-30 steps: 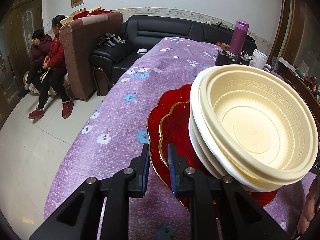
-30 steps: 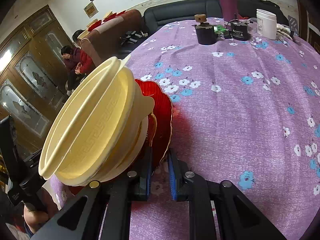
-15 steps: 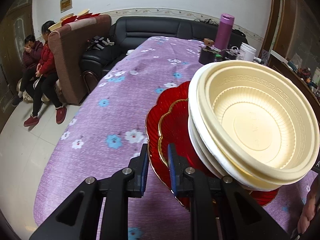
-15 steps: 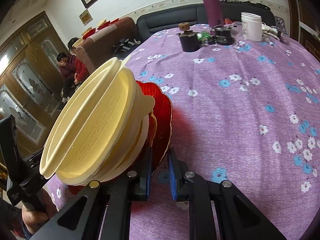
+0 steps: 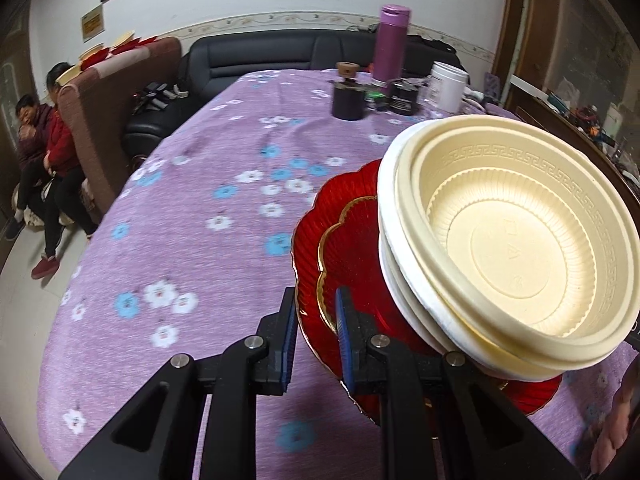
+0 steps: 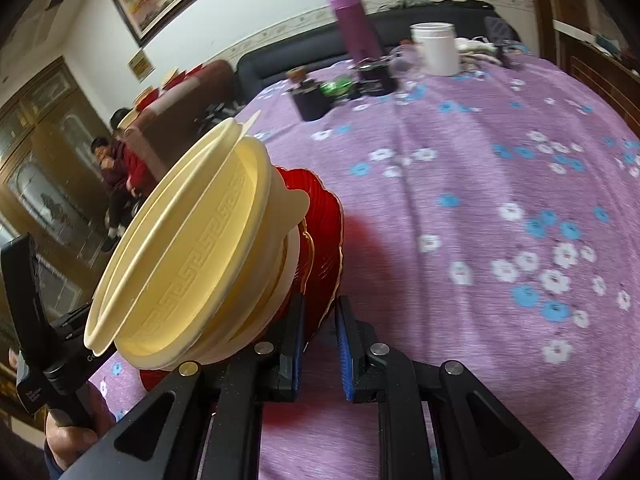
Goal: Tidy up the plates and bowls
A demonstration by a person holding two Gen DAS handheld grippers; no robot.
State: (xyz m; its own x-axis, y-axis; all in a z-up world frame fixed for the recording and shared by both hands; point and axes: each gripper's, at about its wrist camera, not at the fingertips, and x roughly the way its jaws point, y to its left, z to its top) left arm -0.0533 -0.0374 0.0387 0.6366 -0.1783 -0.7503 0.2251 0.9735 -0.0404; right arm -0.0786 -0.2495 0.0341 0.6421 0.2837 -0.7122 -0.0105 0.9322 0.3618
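Both grippers are pinching opposite rims of the red scalloped plates [image 5: 352,264], probably so the nested cream bowls [image 5: 516,248] are riding along as one stack above the purple floral tablecloth [image 5: 208,208]. The left gripper [image 5: 316,344] is clamping the rim at 7 o'clock, jaws nearly closed; the right gripper [image 6: 320,348] is gripping likewise, bowls tipping toward 10 o'clock.

Two low, close looks from right behind each set of black fingers [image 5: 288,344] [image 6: 344,348], left one facing across the purple tablecloth [image 5: 192,208] toward the black sofa [image 5: 280,56], right one facing there too, both sharing the tilted dish stack [image 5: 500,240] [image 6: 192,256] and purple bottle [image 5: 392,40] [image 6: 354,24].
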